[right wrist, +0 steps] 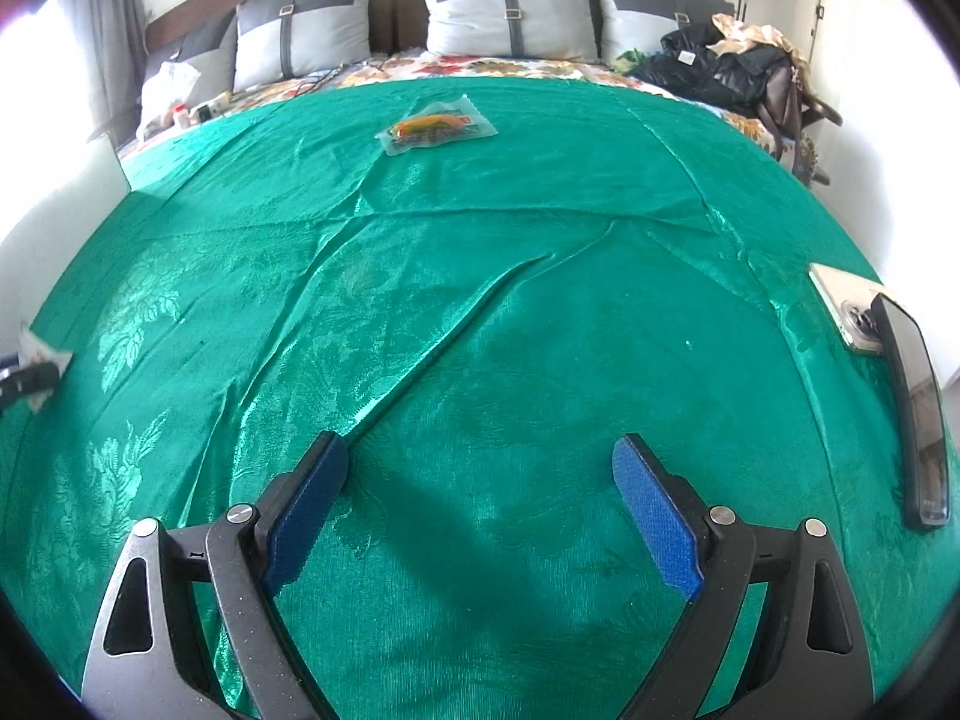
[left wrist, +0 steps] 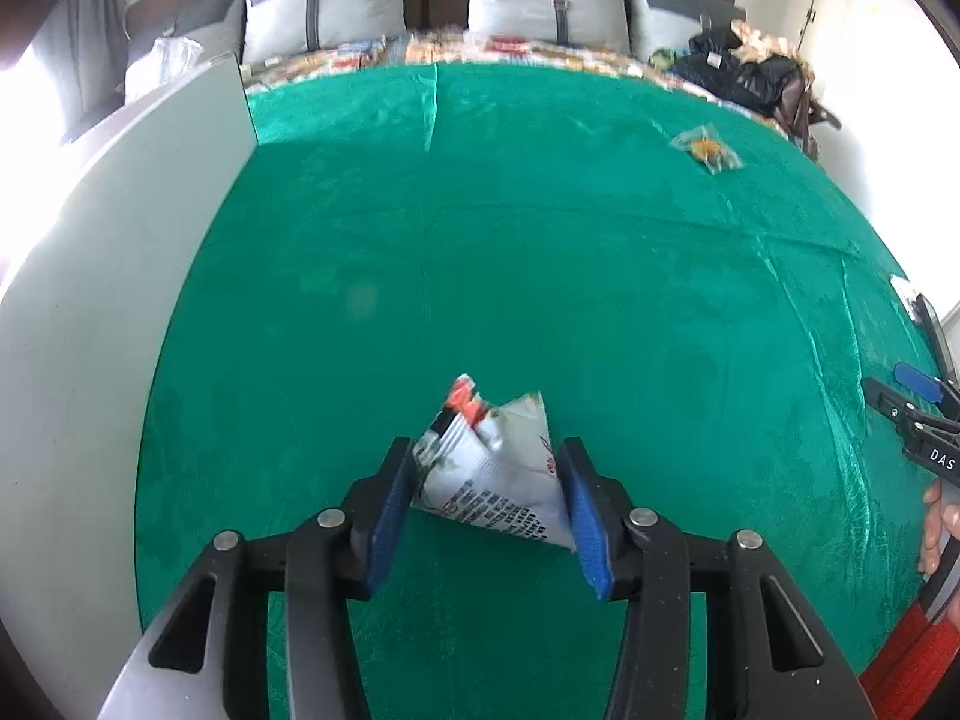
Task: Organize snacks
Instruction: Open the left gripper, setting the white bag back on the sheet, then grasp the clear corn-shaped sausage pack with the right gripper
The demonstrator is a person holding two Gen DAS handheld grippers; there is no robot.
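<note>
My left gripper (left wrist: 489,453) is shut on a white crinkled snack packet (left wrist: 495,468) with black print and red marks, held just above the green bedspread (left wrist: 480,240). A clear packet with an orange snack (left wrist: 707,148) lies far right on the spread; it also shows in the right wrist view (right wrist: 437,126), straight ahead and far off. My right gripper (right wrist: 480,450) is open and empty over the green spread (right wrist: 480,300). It appears at the right edge of the left wrist view (left wrist: 912,414). The left gripper with its packet shows at the left edge of the right view (right wrist: 30,369).
A white box wall (left wrist: 120,300) stands on the left. A phone (right wrist: 849,309) and a dark flat device (right wrist: 918,408) lie at the right edge of the bed. Grey pillows (right wrist: 510,12) and a dark pile of clothes (right wrist: 720,72) are at the head.
</note>
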